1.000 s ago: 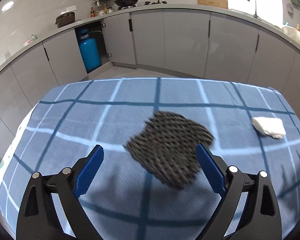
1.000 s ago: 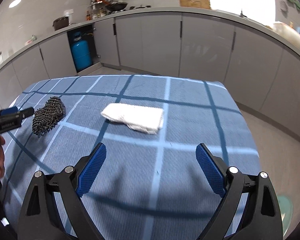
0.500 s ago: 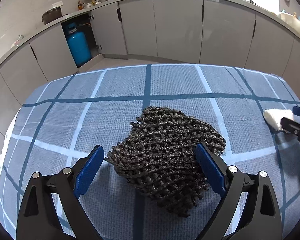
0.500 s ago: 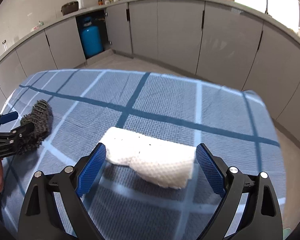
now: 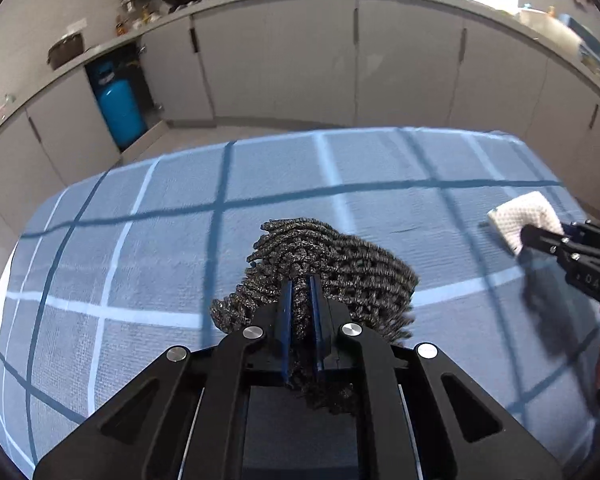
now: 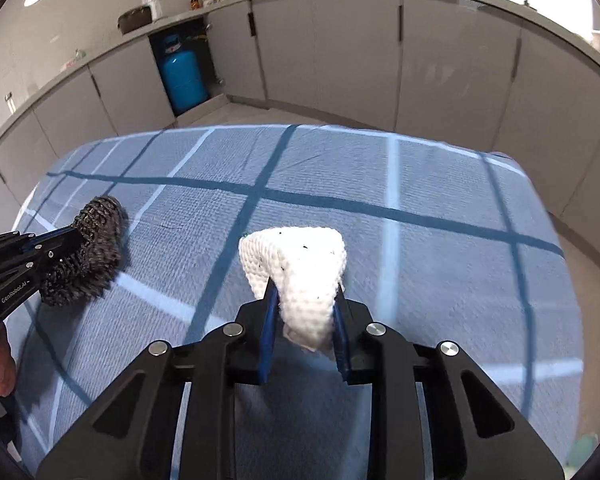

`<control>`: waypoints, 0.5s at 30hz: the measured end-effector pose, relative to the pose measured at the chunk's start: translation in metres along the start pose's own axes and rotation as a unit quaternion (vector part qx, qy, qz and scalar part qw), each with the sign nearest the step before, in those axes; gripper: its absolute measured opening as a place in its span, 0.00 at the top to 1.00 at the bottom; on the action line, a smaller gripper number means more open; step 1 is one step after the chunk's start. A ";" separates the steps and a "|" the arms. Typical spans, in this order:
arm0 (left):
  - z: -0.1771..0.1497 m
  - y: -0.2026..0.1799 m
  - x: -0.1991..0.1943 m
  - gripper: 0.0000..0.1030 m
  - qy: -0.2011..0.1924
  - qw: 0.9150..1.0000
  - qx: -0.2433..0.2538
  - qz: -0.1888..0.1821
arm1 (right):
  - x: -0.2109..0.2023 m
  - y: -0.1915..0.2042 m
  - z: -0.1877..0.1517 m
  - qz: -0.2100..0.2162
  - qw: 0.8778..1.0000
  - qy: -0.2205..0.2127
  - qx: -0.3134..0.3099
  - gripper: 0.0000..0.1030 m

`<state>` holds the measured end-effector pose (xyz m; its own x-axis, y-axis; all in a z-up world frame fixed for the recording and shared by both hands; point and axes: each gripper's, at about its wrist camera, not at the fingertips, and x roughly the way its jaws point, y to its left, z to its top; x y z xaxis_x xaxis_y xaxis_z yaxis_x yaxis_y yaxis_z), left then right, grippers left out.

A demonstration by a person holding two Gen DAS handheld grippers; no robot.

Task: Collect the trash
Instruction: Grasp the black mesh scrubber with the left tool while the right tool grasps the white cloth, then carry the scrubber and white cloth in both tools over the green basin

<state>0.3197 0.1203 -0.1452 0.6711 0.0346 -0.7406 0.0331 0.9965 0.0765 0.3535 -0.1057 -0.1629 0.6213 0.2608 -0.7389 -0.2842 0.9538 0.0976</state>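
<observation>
Left gripper (image 5: 300, 292) pinches a floppy black mesh scrap (image 5: 340, 268) and right gripper (image 6: 304, 312) clamps a folded white paper towel (image 6: 300, 264) – both sag forward past the fingertips over the checked tablecloth (image 6: 440, 184), so a loose edge could snag or slip free.

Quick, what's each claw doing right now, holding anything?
Left gripper: closed on the black mesh scrubber.
Right gripper: closed on the white paper towel.
</observation>
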 end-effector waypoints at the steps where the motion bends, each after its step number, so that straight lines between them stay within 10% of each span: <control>1: 0.002 -0.010 -0.007 0.91 -0.007 1.000 0.007 -0.006 | -0.009 -0.005 -0.003 -0.002 1.000 -0.005 0.007 0.75; 15: 0.005 -0.212 -0.075 0.91 -0.055 0.980 0.141 -0.130 | -0.165 -0.143 -0.117 -0.143 0.983 -0.044 0.108 0.75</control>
<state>0.2661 -0.0934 -0.1021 0.6880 -0.2411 -0.6845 0.4066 0.9093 0.0884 0.2056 -0.3027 -0.1329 0.7174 -0.0203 -0.6964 0.0672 0.9969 0.0401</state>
